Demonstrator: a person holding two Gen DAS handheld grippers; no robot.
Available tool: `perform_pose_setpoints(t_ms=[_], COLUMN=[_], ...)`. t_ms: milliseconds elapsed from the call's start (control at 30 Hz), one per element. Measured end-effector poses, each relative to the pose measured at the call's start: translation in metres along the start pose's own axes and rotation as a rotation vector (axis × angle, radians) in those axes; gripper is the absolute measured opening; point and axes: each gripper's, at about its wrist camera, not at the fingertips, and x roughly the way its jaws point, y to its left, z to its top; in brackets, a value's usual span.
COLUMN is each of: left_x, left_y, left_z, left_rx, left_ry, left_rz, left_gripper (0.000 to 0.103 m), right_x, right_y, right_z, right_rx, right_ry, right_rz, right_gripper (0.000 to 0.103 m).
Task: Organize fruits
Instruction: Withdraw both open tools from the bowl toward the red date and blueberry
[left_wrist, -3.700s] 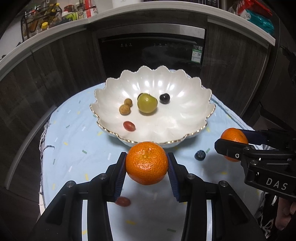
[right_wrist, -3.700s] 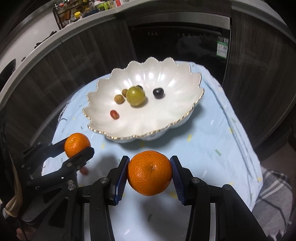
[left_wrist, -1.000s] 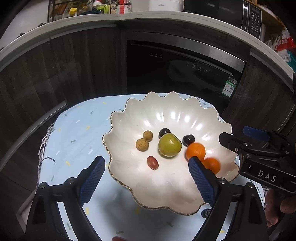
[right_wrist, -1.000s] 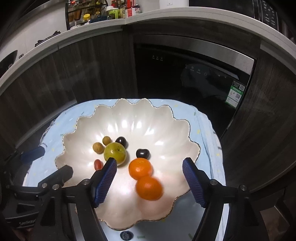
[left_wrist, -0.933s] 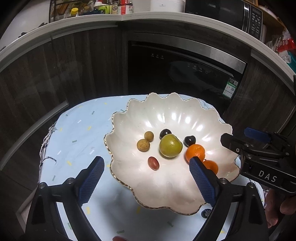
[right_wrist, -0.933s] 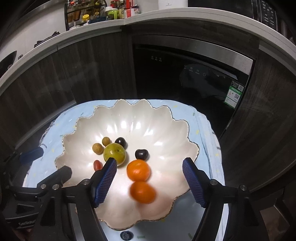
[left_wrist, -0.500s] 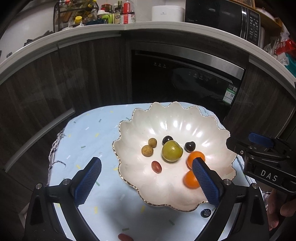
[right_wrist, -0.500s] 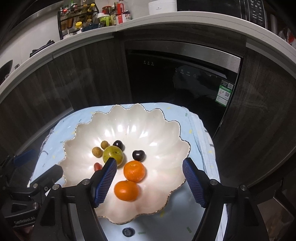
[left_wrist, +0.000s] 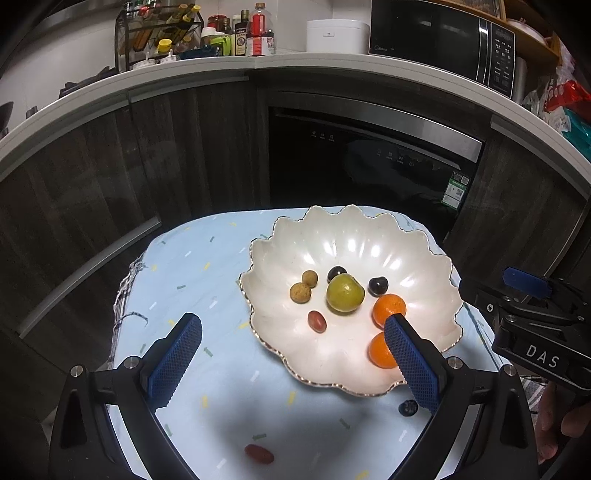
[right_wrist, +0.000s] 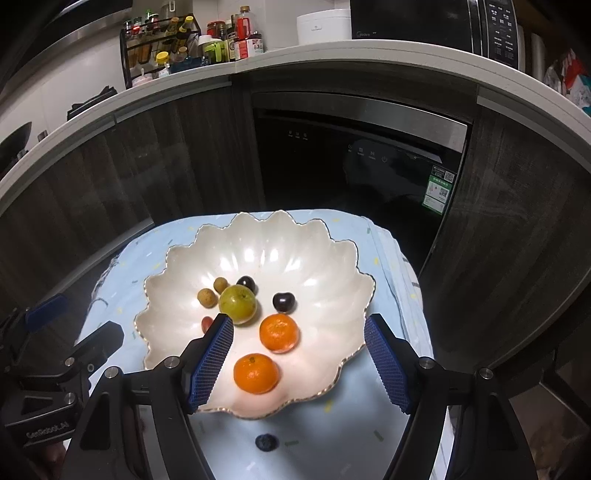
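A white scalloped bowl (left_wrist: 424, 254) (right_wrist: 332, 266) sits on a light blue cloth. Inside lie two mandarins (right_wrist: 279, 332) (right_wrist: 256, 373), a green fruit (right_wrist: 237, 304), two small brown fruits (right_wrist: 207, 297), two dark cherries (right_wrist: 283, 301) and a red grape (left_wrist: 317, 320). Outside the bowl, a blueberry (right_wrist: 266, 442) (left_wrist: 408, 408) and a red grape (left_wrist: 259, 453) rest on the cloth. My left gripper (left_wrist: 291, 343) is open and empty, above the bowl's near left side. My right gripper (right_wrist: 299, 343) is open and empty above the mandarins. In the left wrist view, the right gripper's body (left_wrist: 532, 332) shows at the right.
The blue cloth (left_wrist: 192, 258) covers a small table whose edges fall off left and right. Behind stand dark cabinets, a built-in dishwasher (left_wrist: 369, 162), and a counter with bottles (left_wrist: 236, 33) and a microwave (left_wrist: 443, 37). A hand (left_wrist: 554, 424) holds the right gripper.
Both grippers drew back and up from the bowl, so it looks smaller. The left jaws spread a little wider. The nearer mandarin rolled toward the bowl's near rim and settled.
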Motion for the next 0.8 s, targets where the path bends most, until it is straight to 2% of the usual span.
perform_pose_setpoints(t_ms=[800], left_x=[-0.016], left_y=[0.006], left_z=[-0.049], left_rx=[0.023], left_ry=[0.037], left_rz=[-0.017], left_gripper=[0.102], right_x=[-0.027], right_y=[0.011], right_z=[-0.042], right_rx=[-0.008], right_ry=[0.02], right_rz=[-0.031], right_gripper=[0.074])
